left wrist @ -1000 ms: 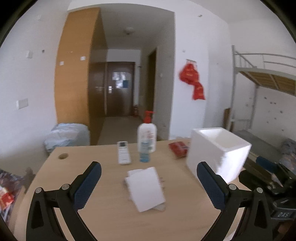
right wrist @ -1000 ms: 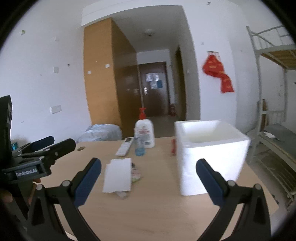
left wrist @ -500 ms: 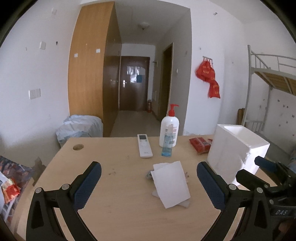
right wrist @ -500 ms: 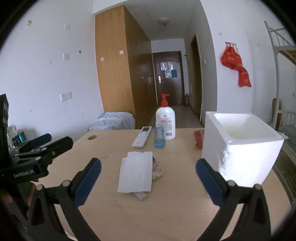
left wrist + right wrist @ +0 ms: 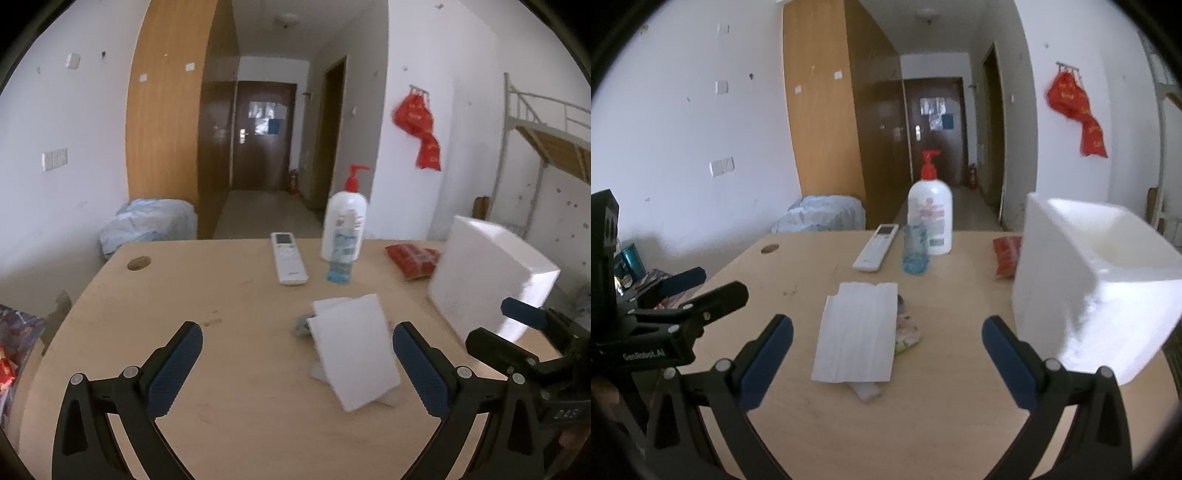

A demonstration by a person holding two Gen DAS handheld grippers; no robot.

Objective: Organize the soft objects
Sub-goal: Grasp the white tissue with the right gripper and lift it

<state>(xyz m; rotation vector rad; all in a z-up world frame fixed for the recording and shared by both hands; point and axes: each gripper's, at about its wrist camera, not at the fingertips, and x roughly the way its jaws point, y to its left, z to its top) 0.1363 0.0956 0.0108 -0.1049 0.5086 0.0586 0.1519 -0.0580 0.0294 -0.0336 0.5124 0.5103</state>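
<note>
A white folded tissue sheet (image 5: 352, 350) lies on the wooden table (image 5: 229, 317), on top of a small patterned soft item (image 5: 907, 330) and another white piece. The sheet also shows in the right wrist view (image 5: 858, 330). A white foam box (image 5: 1097, 280) stands open at the table's right; it also shows in the left wrist view (image 5: 487, 280). My left gripper (image 5: 297, 365) is open and empty, above the table just left of the sheet. My right gripper (image 5: 886, 356) is open and empty, near the sheet and left of the box.
A pump bottle (image 5: 345, 225), a small blue bottle (image 5: 915, 253), a white remote (image 5: 288, 258) and a red packet (image 5: 412, 258) sit at the table's far side. A cable hole (image 5: 139, 263) is at the far left. A bunk bed frame (image 5: 546, 125) stands at right.
Both grippers have moved forward and lower towards the table, so the tissue sheet and box look larger. Both stay open. Nothing on the table has moved.
</note>
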